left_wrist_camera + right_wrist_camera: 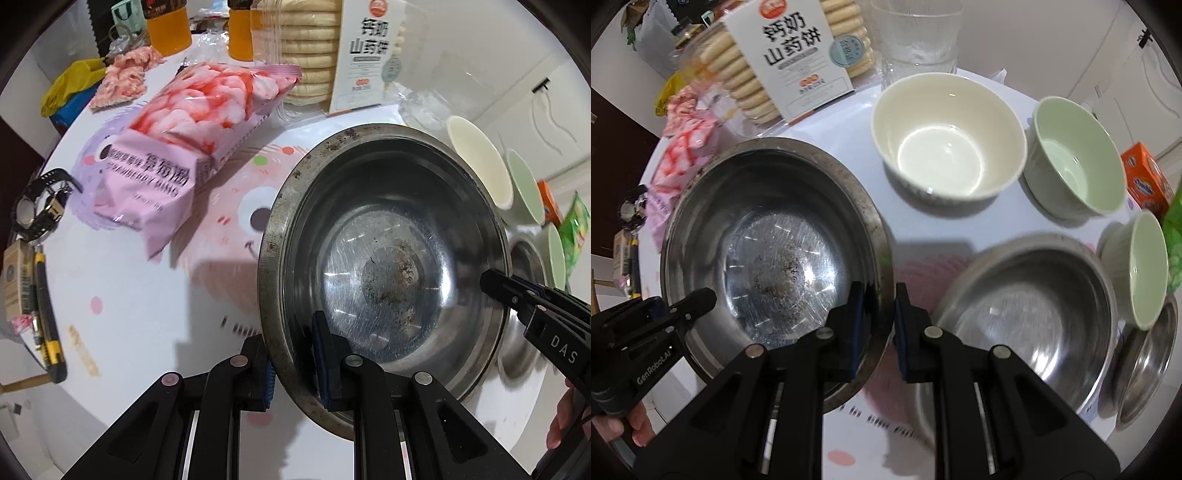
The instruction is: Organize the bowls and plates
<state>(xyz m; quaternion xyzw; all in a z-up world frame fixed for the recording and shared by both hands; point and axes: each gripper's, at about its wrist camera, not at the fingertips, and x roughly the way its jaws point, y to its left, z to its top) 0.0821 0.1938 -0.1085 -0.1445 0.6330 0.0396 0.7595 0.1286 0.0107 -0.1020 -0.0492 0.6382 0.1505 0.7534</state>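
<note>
While both claws, the left claw (293, 360) and right claw (878, 328), clamp opposite rims of the large steel bowl (768, 236), raised and tilted above the table (122, 295), nesting with the smaller steel bowl (1030, 306) beside it likely comes next.

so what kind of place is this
Most likely a dining table in a home: a round white table crowded with snack packets like the pink strawberry ring bag, a biscuit pack, and ceramic and steel bowls.
</note>
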